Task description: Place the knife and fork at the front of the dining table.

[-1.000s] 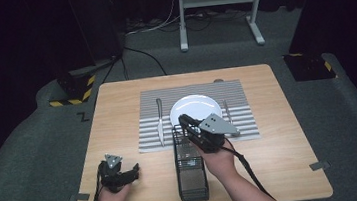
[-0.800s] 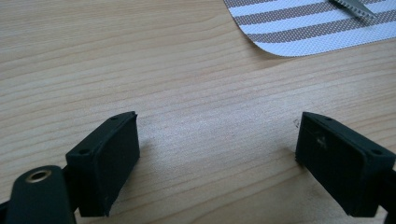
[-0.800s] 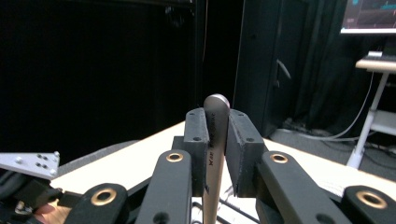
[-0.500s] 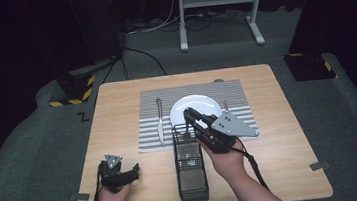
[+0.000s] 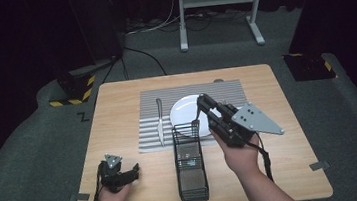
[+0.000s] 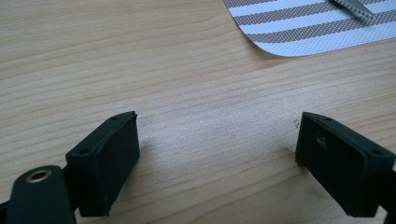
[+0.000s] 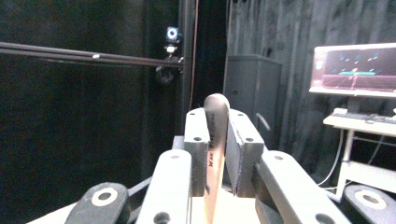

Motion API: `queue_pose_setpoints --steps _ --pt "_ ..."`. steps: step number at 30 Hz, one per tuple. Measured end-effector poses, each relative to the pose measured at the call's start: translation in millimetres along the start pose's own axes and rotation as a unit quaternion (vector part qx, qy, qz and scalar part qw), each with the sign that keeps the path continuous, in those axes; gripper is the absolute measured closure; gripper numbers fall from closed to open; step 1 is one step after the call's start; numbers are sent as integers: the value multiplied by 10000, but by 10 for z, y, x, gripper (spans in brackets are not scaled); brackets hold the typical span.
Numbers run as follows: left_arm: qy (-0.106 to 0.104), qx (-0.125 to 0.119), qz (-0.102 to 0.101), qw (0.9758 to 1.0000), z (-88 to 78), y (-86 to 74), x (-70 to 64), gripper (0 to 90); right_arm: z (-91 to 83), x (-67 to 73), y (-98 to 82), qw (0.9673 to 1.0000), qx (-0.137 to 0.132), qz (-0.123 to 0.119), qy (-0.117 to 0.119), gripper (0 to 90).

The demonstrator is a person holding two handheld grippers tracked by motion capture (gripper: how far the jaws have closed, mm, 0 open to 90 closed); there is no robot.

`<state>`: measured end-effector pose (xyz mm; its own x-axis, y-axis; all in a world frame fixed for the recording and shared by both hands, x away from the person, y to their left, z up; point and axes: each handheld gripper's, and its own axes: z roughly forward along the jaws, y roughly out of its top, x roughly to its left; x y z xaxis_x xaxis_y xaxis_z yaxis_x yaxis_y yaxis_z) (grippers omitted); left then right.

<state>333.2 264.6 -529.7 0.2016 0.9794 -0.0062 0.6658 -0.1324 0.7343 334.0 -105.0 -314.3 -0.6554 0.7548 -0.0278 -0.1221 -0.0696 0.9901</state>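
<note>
My right gripper (image 5: 200, 100) is raised and tilted over the near edge of a white plate (image 5: 185, 109). It is shut on the handle of a fork (image 5: 196, 119), whose tines hang down toward the far end of a black wire caddy (image 5: 190, 167). In the right gripper view the fork's rounded handle end (image 7: 215, 108) sticks up between the shut fingers of the right gripper (image 7: 217, 122), which points at the dark room. My left gripper (image 5: 129, 172) rests on the table at the front left. In its own view the left gripper (image 6: 217, 149) is open over bare wood.
A striped placemat (image 5: 155, 133) lies under the plate, with a knife (image 5: 159, 120) on it left of the plate. The placemat corner (image 6: 317, 32) and knife tip (image 6: 352, 5) appear past the left jaws. The wooden table (image 5: 283, 160) stands on dark carpet.
My right gripper has risen from above the caddy and swung toward the plate, carrying the fork up with it. The left gripper has not moved.
</note>
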Motion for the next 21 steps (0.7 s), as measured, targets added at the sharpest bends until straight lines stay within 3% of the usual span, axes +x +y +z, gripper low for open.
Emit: queue_pose_setpoints --steps 9,21 --pt "1 1 1 10000 0 0 0 134 -174 -209 51 9993 -3 -106 -360 799" --pt "5 0 1 10000 -1 -1 -2 135 -424 -610 -127 9948 277 -237 -956 800"
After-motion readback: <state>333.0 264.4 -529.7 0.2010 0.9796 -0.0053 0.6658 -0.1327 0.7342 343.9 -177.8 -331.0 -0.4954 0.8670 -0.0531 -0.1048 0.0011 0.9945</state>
